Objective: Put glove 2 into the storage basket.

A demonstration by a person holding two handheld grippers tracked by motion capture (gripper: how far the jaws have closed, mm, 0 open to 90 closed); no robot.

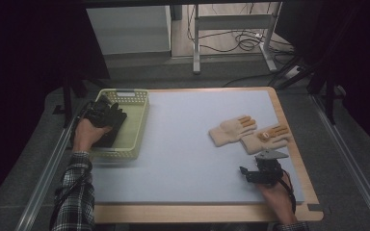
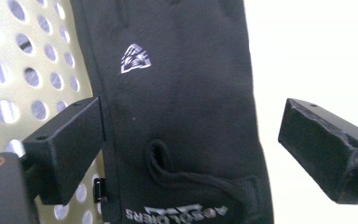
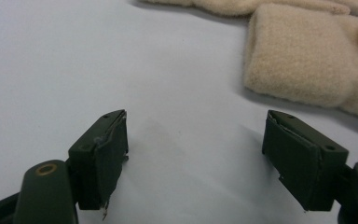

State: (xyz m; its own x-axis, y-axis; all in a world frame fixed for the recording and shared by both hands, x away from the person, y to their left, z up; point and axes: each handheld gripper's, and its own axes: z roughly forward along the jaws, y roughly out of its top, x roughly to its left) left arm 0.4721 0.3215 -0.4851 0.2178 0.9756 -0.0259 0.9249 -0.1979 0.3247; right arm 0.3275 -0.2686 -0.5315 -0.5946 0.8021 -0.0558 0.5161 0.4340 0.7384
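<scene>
My left gripper [image 2: 191, 140] has its jaws spread wide, one on either side of a black fabric glove [image 2: 182, 102] that lies inside the pale green perforated plastic basket [image 1: 137, 120]. My right gripper [image 3: 196, 158] is also agape over bare table, well right of the basket, just short of two cream knitted gloves [image 1: 248, 134].

A wooden-edged table topped with a pale blue mat [image 1: 188, 144] bears a perforated yellow-green plastic basket [image 1: 136, 126] and two beige knitted gloves [image 1: 250, 134].
</scene>
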